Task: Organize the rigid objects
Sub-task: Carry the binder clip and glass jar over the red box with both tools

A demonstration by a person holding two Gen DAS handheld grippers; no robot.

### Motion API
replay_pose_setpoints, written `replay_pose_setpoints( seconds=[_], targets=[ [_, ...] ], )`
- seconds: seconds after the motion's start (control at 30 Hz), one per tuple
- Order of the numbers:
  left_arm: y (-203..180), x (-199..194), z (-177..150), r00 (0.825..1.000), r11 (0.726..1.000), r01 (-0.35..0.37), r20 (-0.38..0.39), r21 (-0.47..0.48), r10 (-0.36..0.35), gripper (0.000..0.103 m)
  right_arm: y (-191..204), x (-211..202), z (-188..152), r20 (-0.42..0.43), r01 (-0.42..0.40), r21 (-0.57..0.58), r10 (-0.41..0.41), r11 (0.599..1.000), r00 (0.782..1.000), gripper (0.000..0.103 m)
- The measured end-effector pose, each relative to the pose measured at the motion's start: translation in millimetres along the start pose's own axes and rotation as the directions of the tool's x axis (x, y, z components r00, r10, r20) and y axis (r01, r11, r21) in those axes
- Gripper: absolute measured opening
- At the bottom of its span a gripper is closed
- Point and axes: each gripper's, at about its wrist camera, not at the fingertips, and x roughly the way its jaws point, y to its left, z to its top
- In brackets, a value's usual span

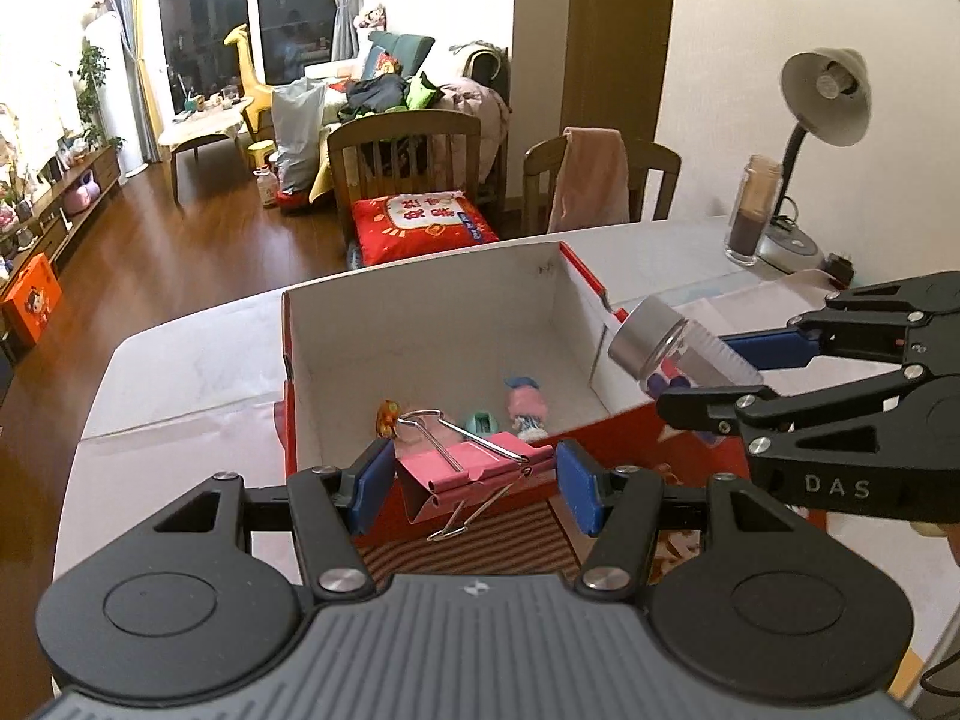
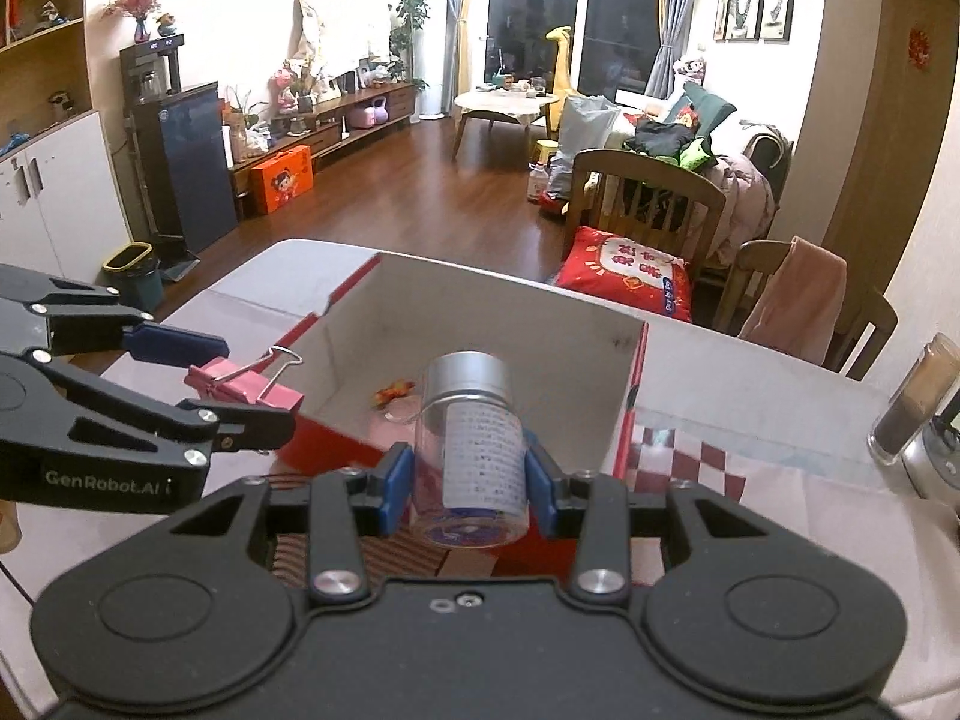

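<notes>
My left gripper (image 1: pixel 474 483) is shut on a large pink binder clip (image 1: pixel 474 471), held over the near wall of an open red box with a white inside (image 1: pixel 420 324). My right gripper (image 2: pixel 468 480) is shut on a clear bottle with a silver cap and a paper label (image 2: pixel 474 438), just over the box's right near corner. In the left wrist view the bottle (image 1: pixel 672 348) and the right gripper (image 1: pixel 714 378) come in from the right. In the right wrist view the clip (image 2: pixel 240 387) and the left gripper (image 2: pixel 240 384) come in from the left. Small toys (image 1: pixel 525 408) lie on the box floor.
The box stands on a white table (image 1: pixel 198 360) over a patterned mat (image 2: pixel 690 462). A desk lamp (image 1: pixel 822 102) and a tall glass jar (image 1: pixel 753 210) stand at the table's far right. Wooden chairs (image 1: pixel 408 162) with a red cushion (image 1: pixel 420 222) are behind the table.
</notes>
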Motion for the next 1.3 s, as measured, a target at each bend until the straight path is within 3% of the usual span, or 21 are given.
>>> replay_pose_setpoints(
  seconds=[0.43, 0.77, 1.07, 1.3],
  targets=[
    [23, 76, 38, 0.996, 0.996, -0.072, -0.056, -0.047, 0.069, 0.059, -36, 73, 21, -0.055, 0.015, -0.009, -0.016, 1.000, 0.998, 0.040],
    [38, 145, 54, 0.985, 0.988, -0.129, -0.131, -0.088, 0.117, 0.059, -41, 135, 19, -0.134, 0.003, -0.047, -0.009, 0.999, 0.991, 0.040],
    [27, 184, 55, 0.979, 0.990, -0.117, -0.179, -0.078, 0.102, 0.059, -42, 164, 13, -0.210, -0.035, -0.049, 0.024, 0.998, 0.977, 0.040],
    [21, 204, 53, 0.966, 0.991, -0.103, -0.248, -0.085, 0.079, 0.059, -35, 169, 10, -0.203, 0.003, -0.126, -0.028, 0.992, 0.979, 0.040]
  ],
)
